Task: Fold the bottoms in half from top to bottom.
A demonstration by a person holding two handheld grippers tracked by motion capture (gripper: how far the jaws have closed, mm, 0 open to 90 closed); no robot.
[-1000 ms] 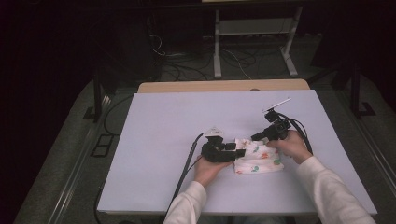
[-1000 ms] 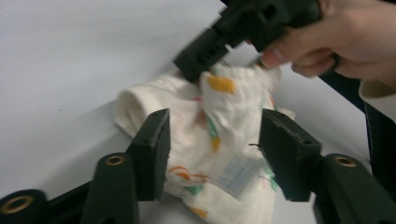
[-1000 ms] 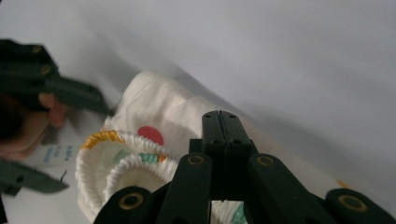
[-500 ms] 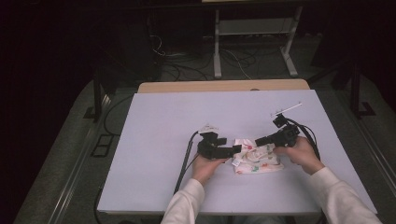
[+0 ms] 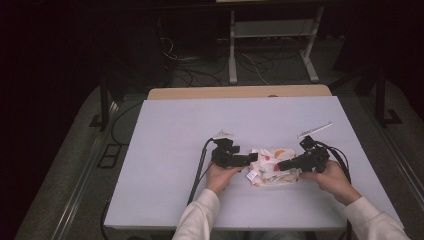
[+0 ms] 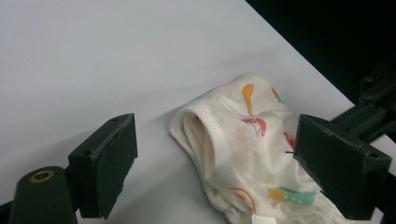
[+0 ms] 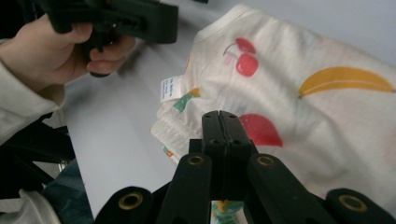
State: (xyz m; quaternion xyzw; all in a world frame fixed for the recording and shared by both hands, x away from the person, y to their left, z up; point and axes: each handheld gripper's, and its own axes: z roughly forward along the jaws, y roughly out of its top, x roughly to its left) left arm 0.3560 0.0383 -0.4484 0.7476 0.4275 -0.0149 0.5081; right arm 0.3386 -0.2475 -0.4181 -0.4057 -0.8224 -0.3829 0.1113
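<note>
From the high view, your left gripper [image 5: 248, 159] lay level on the white table [image 5: 165, 150], its tips at the left edge of the folded fruit-print cloth [image 5: 274, 165]; your right gripper [image 5: 283, 164] came in from the other side, its tips over the cloth's right half; a white stick [image 5: 315, 129] lay beyond your right gripper, well apart from it.

From the left gripper view, your jaws stood wide and had just been opening; the cloth [image 6: 247, 149] lay between them and a little ahead, nearer the right-hand pad, whose inner face sat right at the fabric; whether it touched I could not tell; the left-hand pad stood clear of the cloth, over bare table [image 6: 93, 60].

From the right gripper view, your jaws were clenched, pad against pad, with nothing seen between them; the cloth [image 7: 299, 93] lay just beneath and ahead of the tips; your left gripper [image 7: 161, 21] sat beyond the cloth's far left corner, near its small label [image 7: 172, 87].
</note>
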